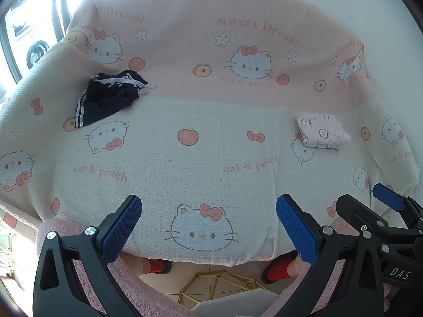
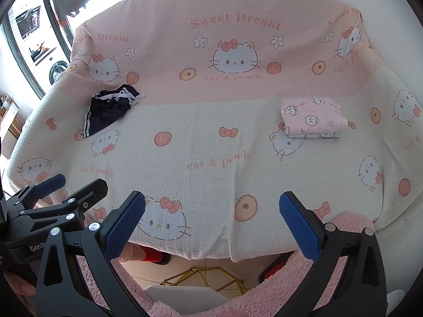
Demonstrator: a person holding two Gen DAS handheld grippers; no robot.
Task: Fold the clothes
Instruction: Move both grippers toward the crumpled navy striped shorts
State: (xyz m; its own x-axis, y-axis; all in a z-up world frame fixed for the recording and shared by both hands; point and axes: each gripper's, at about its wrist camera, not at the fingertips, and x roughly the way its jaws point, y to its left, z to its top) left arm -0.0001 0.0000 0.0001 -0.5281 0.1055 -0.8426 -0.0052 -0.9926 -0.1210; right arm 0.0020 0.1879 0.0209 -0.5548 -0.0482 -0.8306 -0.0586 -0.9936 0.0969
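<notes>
- Left wrist view: left gripper [image 1: 208,227], jaws wide apart, empty, at near edge of blanket [image 1: 211,137].
- Right gripper [image 2: 211,224], jaws wide apart, empty.
- Dark shorts [image 1: 105,97], crumpled, far left.
- Folded pink garment [image 1: 321,130], far right, well apart from shorts.

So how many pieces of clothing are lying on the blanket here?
2. Crumpled dark shorts lie at the back left of the blanket, and a folded pink garment sits on the right. A paler layer shows under the pink one, so it may hide another piece.
</notes>
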